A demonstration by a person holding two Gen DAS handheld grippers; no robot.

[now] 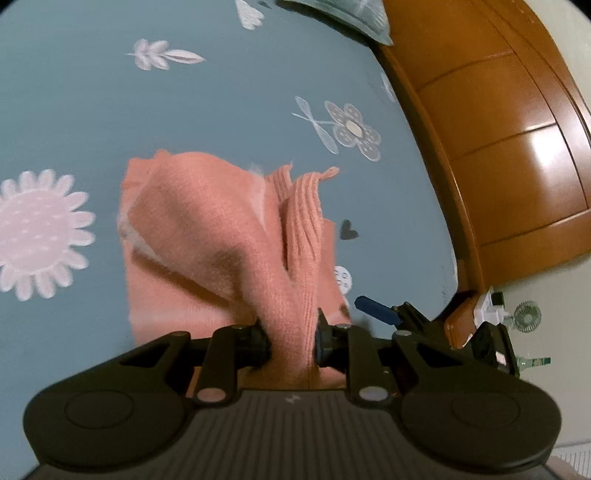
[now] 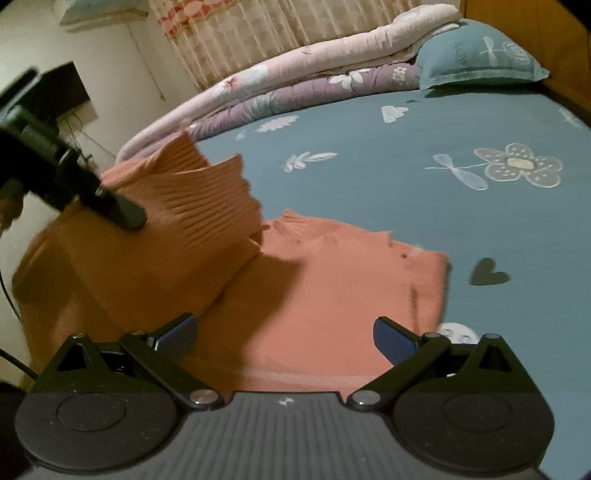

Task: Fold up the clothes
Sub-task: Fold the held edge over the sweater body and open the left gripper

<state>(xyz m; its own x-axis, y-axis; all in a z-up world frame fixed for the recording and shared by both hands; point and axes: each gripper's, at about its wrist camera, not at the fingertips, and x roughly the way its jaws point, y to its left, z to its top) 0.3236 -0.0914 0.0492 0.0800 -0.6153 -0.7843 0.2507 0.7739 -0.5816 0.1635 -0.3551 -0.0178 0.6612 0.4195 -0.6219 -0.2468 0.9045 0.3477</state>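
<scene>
Blue bed sheet [image 2: 369, 184] printed with white flowers and leaves fills most of both views; it covers a bed, with a wooden headboard [image 1: 517, 147] curving along the 2 o'clock side of the left wrist view. At 12 o'clock in the right wrist view a folded quilt [image 2: 295, 81] in pink and lilac lies along the far edge of the bed, with a blue pillow [image 2: 480, 59] just beside it at 1 o'clock and a patterned curtain [image 2: 258, 33] behind. A small fan [image 1: 526, 316] stands off the bed at 3 o'clock in the left wrist view.

A salmon-pink knitted sweater [image 2: 332, 295] lies on the sheet. Its body rests flat in the centre of the right wrist view, near a dark heart print [image 2: 487, 276] at 3 o'clock. One part, ending in a ribbed band [image 2: 207, 192], is lifted off the bed at 10 o'clock.

The left gripper [image 1: 291, 341] has its jaws closed on a bunched fold of that sweater; the knit rises out from between them toward 12 o'clock and the ribbed edge hangs just beyond. In the right wrist view the same gripper enters from 9 o'clock as a dark, blurred arm with its finger pressed into the raised cloth.

The right gripper [image 2: 284, 338] hovers over the flat part of the sweater with its jaws spread wide, the blue pads [image 2: 391, 341] well apart and clamping no cloth.
</scene>
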